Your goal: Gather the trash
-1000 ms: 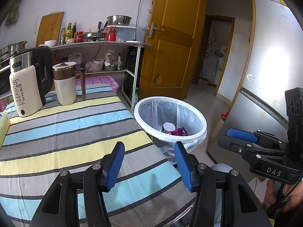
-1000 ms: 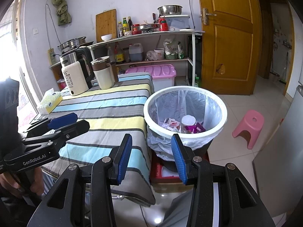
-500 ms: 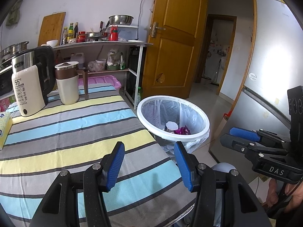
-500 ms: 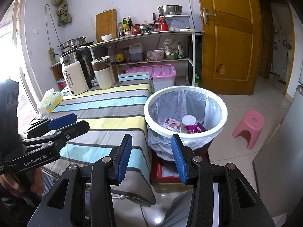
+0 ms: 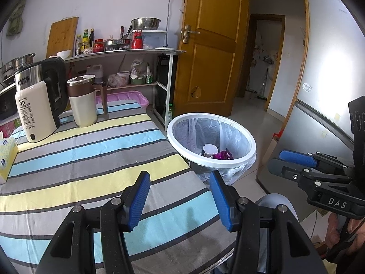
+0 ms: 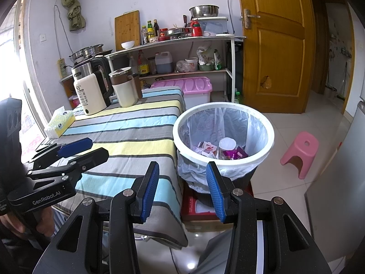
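Observation:
A white-rimmed trash bin (image 5: 170,132) (image 6: 175,134) lined with a clear bag stands on the floor at the table's right edge. Inside it lie a white cup (image 5: 209,149) (image 6: 227,145), a purple wrapper (image 5: 224,155) (image 6: 235,154) and small paper packets (image 6: 206,147). My left gripper (image 5: 179,182) hovers open and empty over the near corner of the striped tablecloth (image 5: 91,159); it also shows at the left of the right wrist view (image 6: 75,146). My right gripper (image 6: 182,171) is open and empty, just in front of the bin, and shows at the right of the left wrist view (image 5: 296,157).
On the table's far end stand a kettle (image 5: 36,111), a cream jug (image 5: 83,100) and a tissue box (image 6: 60,123). A pink stool (image 6: 301,153) sits on the floor right of the bin. A red box (image 6: 198,207) lies under the bin. The fridge (image 5: 324,91) is close on the right.

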Tool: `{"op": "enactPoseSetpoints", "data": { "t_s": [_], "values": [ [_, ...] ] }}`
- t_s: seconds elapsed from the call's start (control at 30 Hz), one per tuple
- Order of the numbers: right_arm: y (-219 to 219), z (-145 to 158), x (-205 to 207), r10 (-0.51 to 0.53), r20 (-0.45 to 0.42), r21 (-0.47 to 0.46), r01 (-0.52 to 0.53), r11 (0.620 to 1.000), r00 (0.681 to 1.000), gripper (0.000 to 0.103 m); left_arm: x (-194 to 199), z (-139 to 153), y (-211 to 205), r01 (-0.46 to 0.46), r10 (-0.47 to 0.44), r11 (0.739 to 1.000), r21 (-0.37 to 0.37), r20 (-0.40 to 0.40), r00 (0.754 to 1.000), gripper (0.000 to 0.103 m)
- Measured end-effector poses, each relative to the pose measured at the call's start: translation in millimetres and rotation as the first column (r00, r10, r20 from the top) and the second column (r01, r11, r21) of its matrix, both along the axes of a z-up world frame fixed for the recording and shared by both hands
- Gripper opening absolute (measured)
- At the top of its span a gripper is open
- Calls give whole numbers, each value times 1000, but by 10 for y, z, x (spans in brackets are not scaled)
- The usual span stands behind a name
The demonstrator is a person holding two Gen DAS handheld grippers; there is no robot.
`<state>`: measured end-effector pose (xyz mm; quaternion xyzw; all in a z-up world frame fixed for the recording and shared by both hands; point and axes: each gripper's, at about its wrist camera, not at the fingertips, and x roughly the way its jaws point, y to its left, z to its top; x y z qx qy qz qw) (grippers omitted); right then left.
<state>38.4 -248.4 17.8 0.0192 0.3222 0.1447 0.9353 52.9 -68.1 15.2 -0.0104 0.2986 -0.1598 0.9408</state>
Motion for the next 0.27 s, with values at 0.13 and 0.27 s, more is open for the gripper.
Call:
{"op": "enactPoseSetpoints", "data": {
  "t_s": [0.13, 0.27],
  "values": [
    [-2, -11, -1, -1, -1, 1, 1, 1000, 1000, 44, 4, -4, -3, -8, 8, 1000, 3, 4, 1000, 54],
    [-3, -11, 1, -1, 0, 0, 1, 1000, 1000, 44, 7, -12, -6, -7, 7, 1000, 5, 2, 1000, 54]
  ]
}}
